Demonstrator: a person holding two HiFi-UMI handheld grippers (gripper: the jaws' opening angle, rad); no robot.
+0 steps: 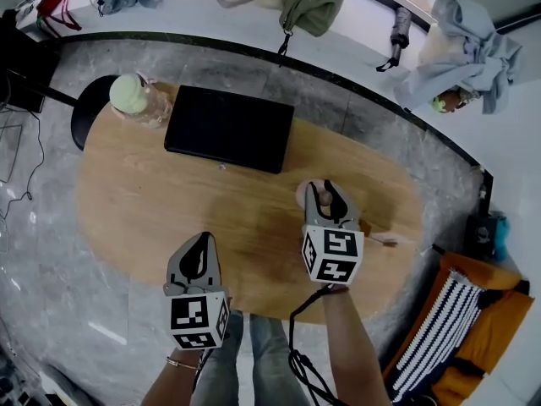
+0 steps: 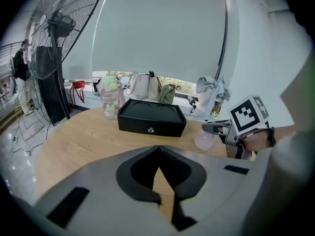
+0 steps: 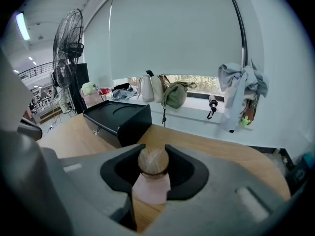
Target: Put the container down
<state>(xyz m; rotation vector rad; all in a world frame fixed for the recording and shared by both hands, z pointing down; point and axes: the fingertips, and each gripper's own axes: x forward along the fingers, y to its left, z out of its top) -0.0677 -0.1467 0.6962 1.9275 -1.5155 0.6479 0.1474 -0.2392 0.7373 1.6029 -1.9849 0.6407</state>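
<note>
A small pale pink container (image 1: 307, 195) with a round wooden stopper (image 3: 153, 161) sits between the jaws of my right gripper (image 1: 324, 194), which is shut on it. In the right gripper view the container's body (image 3: 151, 187) shows just below the stopper. The left gripper view has the container (image 2: 204, 140) low over the oval wooden table (image 1: 144, 214); whether it touches the top I cannot tell. My left gripper (image 1: 199, 244) hovers near the table's front edge, shut, with nothing between its jaws.
A closed black box (image 1: 228, 129) lies at the table's far side, with a clear jar with a green lid (image 1: 135, 98) to its left. A small white item (image 1: 382, 239) lies right of my right gripper. A standing fan (image 2: 59, 33) and hanging bags (image 1: 317, 2) line the window wall.
</note>
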